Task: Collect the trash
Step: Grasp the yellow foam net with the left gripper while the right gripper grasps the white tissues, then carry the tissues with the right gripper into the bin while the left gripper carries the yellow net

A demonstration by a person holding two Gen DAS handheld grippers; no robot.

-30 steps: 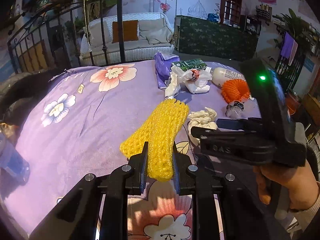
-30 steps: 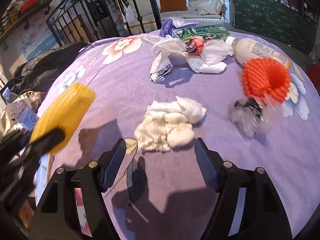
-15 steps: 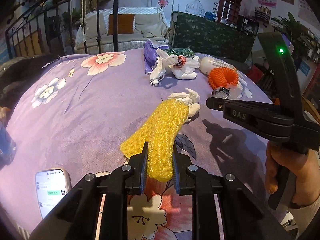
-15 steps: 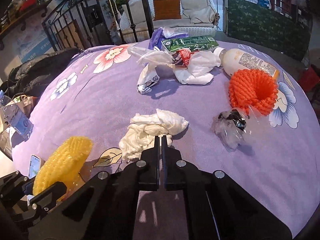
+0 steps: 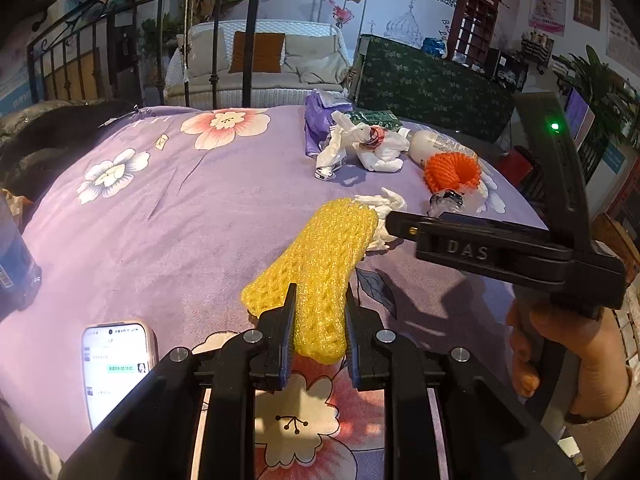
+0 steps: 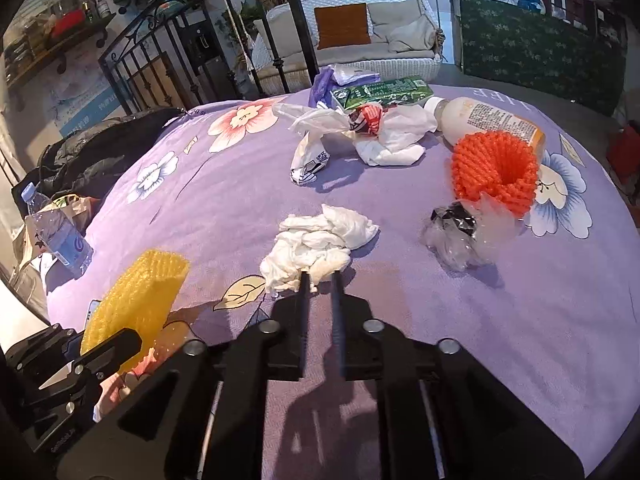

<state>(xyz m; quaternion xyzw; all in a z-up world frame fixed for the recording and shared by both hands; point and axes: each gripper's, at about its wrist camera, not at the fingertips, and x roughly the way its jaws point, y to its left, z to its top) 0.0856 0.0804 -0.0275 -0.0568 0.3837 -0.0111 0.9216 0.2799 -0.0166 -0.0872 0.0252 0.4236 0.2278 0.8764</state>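
My left gripper (image 5: 319,304) is shut on a yellow foam fruit net (image 5: 320,256) and holds it above the purple flowered tablecloth (image 5: 160,208). The net also shows in the right wrist view (image 6: 136,300). My right gripper (image 6: 319,280) is nearly shut with a narrow gap, empty, its tips just short of a crumpled white tissue (image 6: 316,244). Further back lie an orange foam net (image 6: 494,168), a clear crumpled wrapper (image 6: 456,232), white plastic bags (image 6: 380,136), a white bottle (image 6: 480,116), a green carton (image 6: 380,92) and a purple bag (image 5: 316,120).
A phone (image 5: 114,364) lies on the cloth at the near left edge. A water bottle (image 6: 56,232) and a dark jacket (image 6: 100,148) sit off the table's left side. A black iron railing (image 6: 168,56) and a sofa (image 6: 352,32) stand behind.
My right gripper closed from wide open to nearly shut and drew back a little from the tissue, then opened a small gap. My left gripper lifted back with the yellow net.
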